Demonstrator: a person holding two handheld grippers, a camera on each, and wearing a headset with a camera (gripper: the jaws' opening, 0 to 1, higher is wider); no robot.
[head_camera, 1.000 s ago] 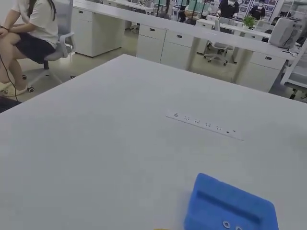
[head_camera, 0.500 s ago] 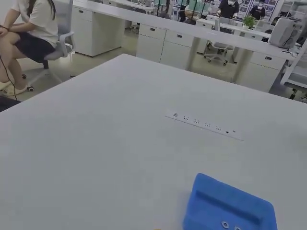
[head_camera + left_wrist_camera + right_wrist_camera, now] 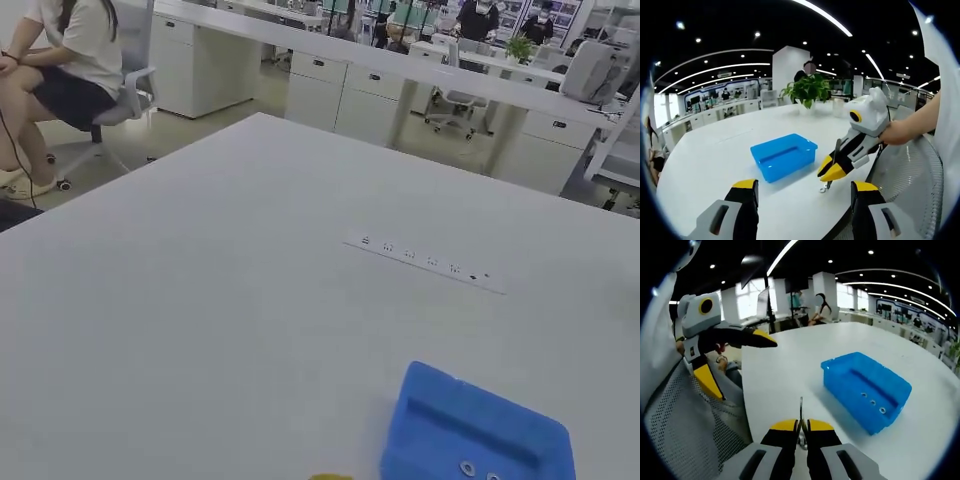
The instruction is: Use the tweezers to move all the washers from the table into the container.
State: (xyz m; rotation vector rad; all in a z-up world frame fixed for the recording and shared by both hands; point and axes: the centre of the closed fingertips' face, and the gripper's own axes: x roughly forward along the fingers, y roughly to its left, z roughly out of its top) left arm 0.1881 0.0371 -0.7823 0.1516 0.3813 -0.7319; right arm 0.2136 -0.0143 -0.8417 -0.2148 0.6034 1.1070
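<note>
Right gripper (image 3: 800, 426) pinched slim metal tweezers (image 3: 801, 412); left gripper (image 3: 804, 187) jaws were spread. Blue plastic container (image 3: 867, 387) sat at 2 o'clock on white table (image 3: 790, 365), small metal washers (image 3: 872, 402) inside. Room was an open-plan office.

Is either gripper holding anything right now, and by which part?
The right gripper is shut on the thin metal tweezers, clamping their shank, with the tips sticking out past the jaws. The left gripper is open and empty.
</note>
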